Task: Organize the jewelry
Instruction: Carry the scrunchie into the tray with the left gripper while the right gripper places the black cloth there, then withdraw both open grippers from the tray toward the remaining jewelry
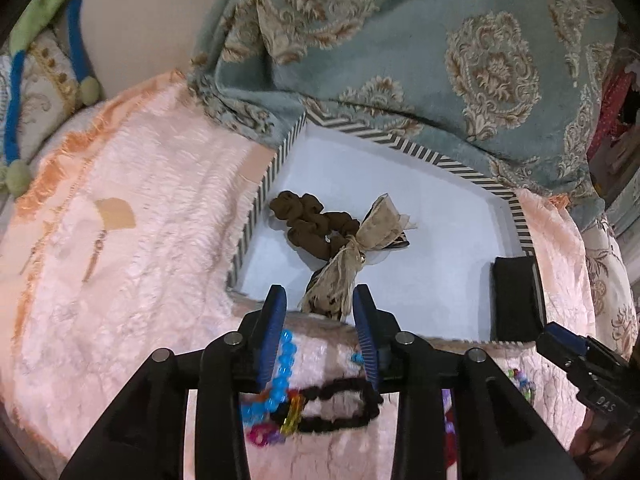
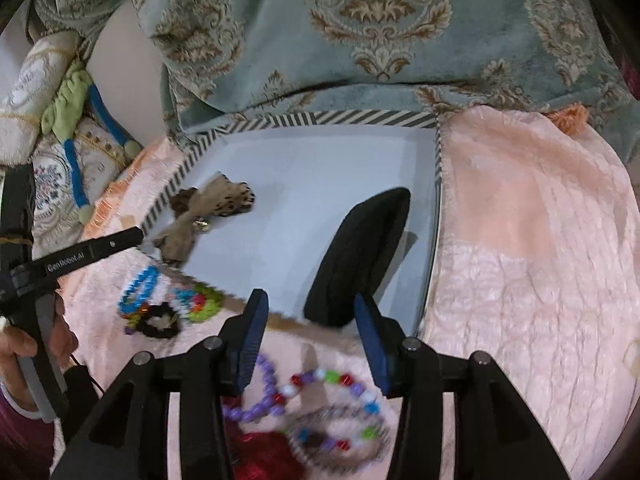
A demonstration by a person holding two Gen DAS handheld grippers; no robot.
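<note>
Bead bracelets (image 2: 320,412), lower centre: light, hard, slippery, likely to roll; best pinched across one strand. Both grippers' fingers (image 2: 252,332) apart, empty.

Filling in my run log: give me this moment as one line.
left hand-held gripper: open, empty | right hand-held gripper: open, empty | tray: brown scrunchie, black pouch inside | bead bracelets: on pink blanket
</note>
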